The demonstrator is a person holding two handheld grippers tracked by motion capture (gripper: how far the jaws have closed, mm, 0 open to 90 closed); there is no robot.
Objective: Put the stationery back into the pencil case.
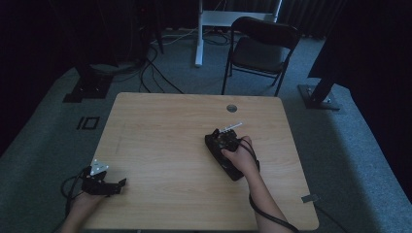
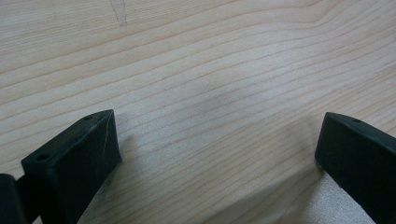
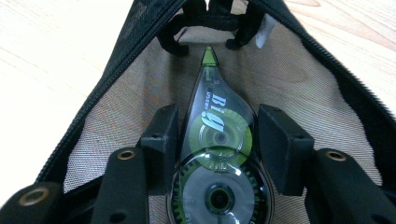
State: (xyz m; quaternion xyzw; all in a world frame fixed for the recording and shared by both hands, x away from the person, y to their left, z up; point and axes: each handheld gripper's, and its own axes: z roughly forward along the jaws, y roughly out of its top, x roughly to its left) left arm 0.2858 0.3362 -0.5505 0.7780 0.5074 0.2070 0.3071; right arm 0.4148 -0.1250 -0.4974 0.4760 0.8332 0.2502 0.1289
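A clear correction tape dispenser (image 3: pixel 217 140) with green wheels lies with its tip pointing away, inside a black mesh pouch (image 3: pixel 107 121) whose zipper edges spread wide on both sides. My right gripper (image 3: pixel 217 126) is shut on the dispenser, one pad against each flank. In the high view the right gripper (image 1: pixel 221 138) and the pouch (image 1: pixel 232 172) sit right of the table's middle, under the person's hand. My left gripper (image 1: pixel 119 183) rests near the table's front left corner. Its jaws stand wide apart over bare wood, left gripper (image 2: pixel 217 135) open with nothing between them.
The wooden table (image 1: pixel 170 136) has a round cable hole (image 1: pixel 231 108) near its far edge. A black folding chair (image 1: pixel 262 48) and a white desk leg (image 1: pixel 199 34) stand beyond it, with cables across the floor. Cables trail from both grippers off the front edge.
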